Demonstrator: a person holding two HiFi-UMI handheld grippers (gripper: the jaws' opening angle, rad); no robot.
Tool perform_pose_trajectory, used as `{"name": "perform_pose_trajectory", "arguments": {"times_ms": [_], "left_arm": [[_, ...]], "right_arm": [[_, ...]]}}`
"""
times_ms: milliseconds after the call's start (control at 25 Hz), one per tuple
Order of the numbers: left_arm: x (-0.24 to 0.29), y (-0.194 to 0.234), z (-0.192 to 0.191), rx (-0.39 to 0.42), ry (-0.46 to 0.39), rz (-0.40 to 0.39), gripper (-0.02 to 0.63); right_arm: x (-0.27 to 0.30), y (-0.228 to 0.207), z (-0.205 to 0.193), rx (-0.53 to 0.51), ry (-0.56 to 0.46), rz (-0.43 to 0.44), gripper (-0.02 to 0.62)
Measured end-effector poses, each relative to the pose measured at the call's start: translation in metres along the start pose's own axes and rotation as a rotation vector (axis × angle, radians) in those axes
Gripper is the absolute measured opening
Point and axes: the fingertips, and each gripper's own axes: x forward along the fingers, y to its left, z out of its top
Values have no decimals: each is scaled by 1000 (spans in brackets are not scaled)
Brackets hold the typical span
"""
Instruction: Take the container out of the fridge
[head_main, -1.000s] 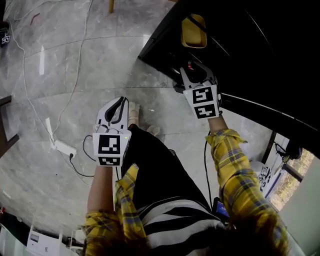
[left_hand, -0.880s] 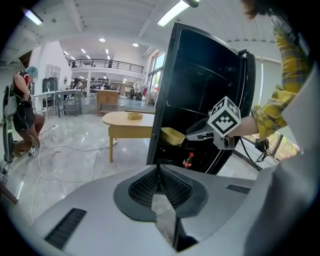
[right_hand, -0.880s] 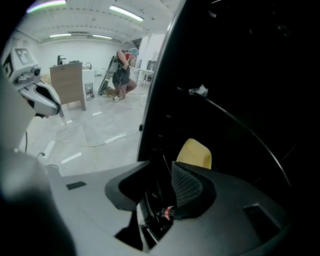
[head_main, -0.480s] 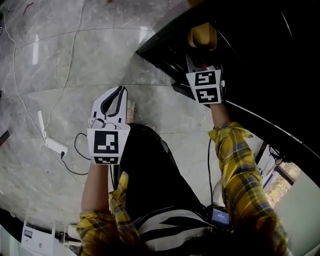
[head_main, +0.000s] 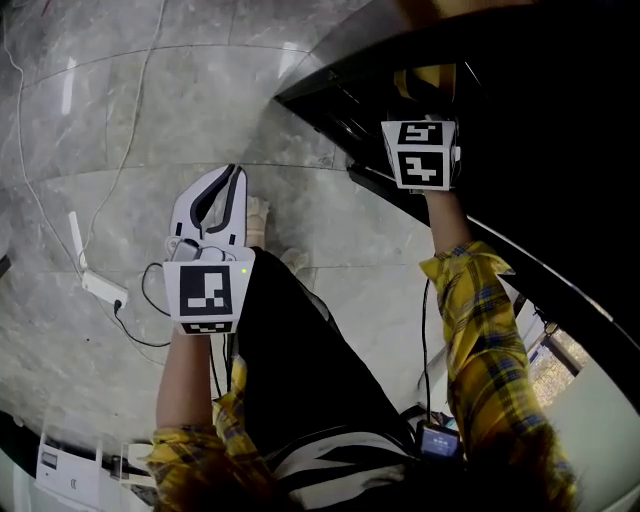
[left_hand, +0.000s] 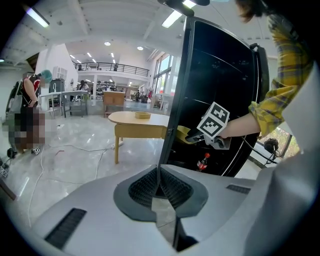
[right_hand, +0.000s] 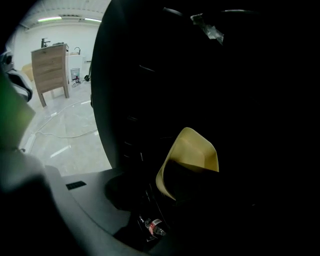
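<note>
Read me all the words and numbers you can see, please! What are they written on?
Nothing here can be read as words or numbers.
Bottle in the fridge: red label, too small to read.
White box on the floor: print too blurred.
Left gripper and right gripper cubes: square patterns only, no letters.

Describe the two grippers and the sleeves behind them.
The left gripper is a light grey shell with dark ribbed pads on its jaws. The right gripper looks grey and darker at the jaws. Each bears a white cube with black square markers. A thin black cable trails along the right arm. The sleeves are yellow plaid with blue-grey stripes.
</note>
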Motion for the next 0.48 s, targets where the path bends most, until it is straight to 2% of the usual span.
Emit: {"name": "perform_pose_trajectory", "arguments": {"times_ms": [400,480], "left_arm": [[4,2,-7,-23,13,-2,29],[4,3,-7,-22,11,1,29]], "right_arm": [[17,-3,2,25,40,-23,126],[17,-5,2,18,43,-39,108]]}}
